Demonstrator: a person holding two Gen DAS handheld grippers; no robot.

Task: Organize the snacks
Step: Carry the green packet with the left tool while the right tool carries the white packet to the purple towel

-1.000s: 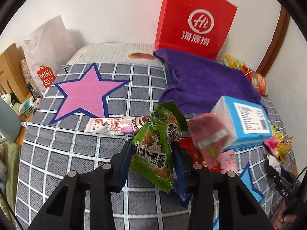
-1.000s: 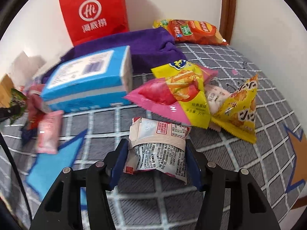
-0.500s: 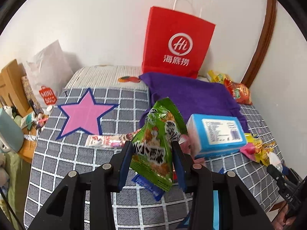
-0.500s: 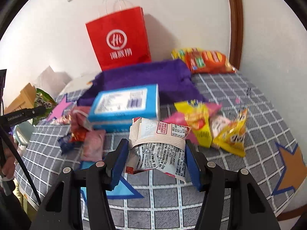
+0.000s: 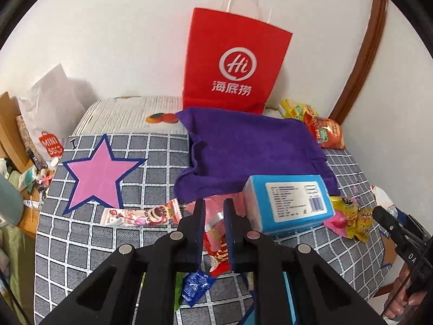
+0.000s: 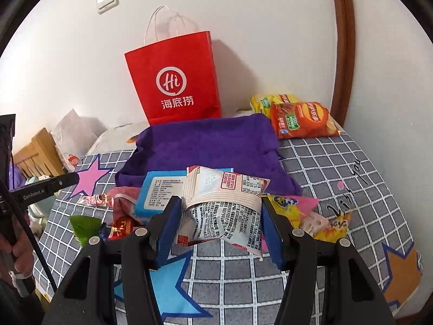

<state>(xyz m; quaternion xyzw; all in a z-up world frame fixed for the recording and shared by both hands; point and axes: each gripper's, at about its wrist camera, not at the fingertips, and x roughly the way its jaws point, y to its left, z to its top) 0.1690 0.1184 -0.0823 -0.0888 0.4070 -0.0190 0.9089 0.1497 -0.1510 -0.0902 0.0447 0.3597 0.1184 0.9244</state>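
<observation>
My left gripper (image 5: 213,211) is nearly shut and holds nothing, above the bed over a pink and red snack pile (image 5: 213,227). The green snack packet (image 6: 84,226) lies on the bed at the left of the right wrist view. My right gripper (image 6: 220,218) is shut on a white printed snack packet (image 6: 224,203), held above the bed. A red paper bag (image 5: 234,65) stands against the wall behind a purple towel (image 5: 251,149). A blue box (image 5: 289,203) lies in front of the towel.
A grey checked bed cover (image 5: 151,162) with a pink star (image 5: 98,173). Yellow and pink packets (image 5: 349,216) lie right of the box. Orange and yellow chip bags (image 6: 297,119) sit by the wall. A long pink candy packet (image 5: 140,214) and blue wrapper (image 5: 197,284) lie near.
My left gripper let go of the green packet, which now lies on the bed, and its jaws closed to a narrow gap. My right gripper lifted the white packet higher.
</observation>
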